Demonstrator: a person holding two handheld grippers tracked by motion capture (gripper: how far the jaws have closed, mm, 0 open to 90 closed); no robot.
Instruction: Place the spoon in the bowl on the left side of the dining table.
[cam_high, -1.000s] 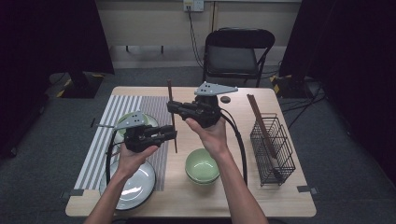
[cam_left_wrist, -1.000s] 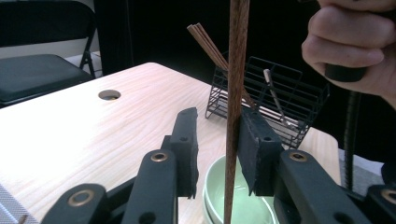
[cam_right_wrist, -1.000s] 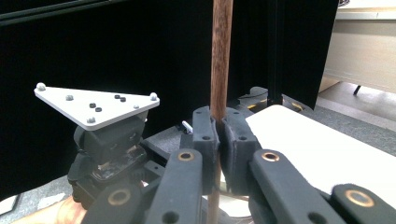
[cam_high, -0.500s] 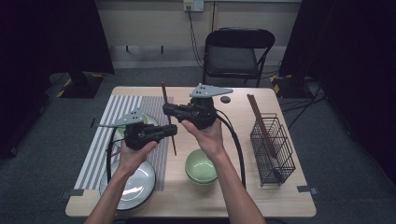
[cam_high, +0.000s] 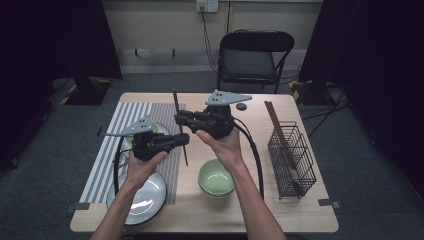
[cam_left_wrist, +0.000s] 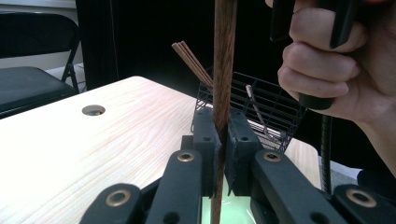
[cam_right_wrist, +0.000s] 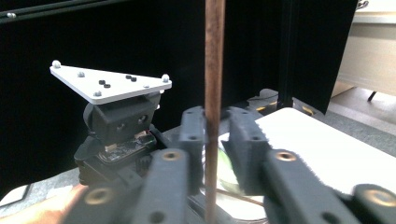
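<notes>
Over the middle of the tabletop: two hand-held tongs meet on one long brown chopstick (cam_high: 179, 127), held up in the air above the wood.
Chopstick: one end points toward the far edge, the other toward the near edge, hanging over the right side of the striped mat (cam_high: 107, 150).
Left tongs (cam_left_wrist: 223, 154): clamped on the chopstick; in the left gripper view both pads press flat against the wood.
Right tongs (cam_right_wrist: 215, 140): jaws have just been opening; the chopstick stands between them, the left pad still looks close against it, and a gap shows at the right pad, so I judge this grip released or nearly so.
Step in hand: a handover, it seems, from the right tongs to the left.
Nearby: green bowl (cam_high: 216, 177) toward the near edge, white plate (cam_high: 137, 197) at the near left corner, wire basket (cam_high: 292, 157) along the right edge with more chopsticks (cam_high: 280, 132) leaning in it.
Risk, pivot: the left tongs hold at one narrow spot, so the long stick could swing once the right side lets go.
Risk, snag: if the right tongs draw away at an angle, a pad could drag the stick and twist it out of the left grip.
Risk, drop: a loosened stick would fall onto the mat or the bowl, or roll off the tabletop (cam_high: 250, 210).
</notes>
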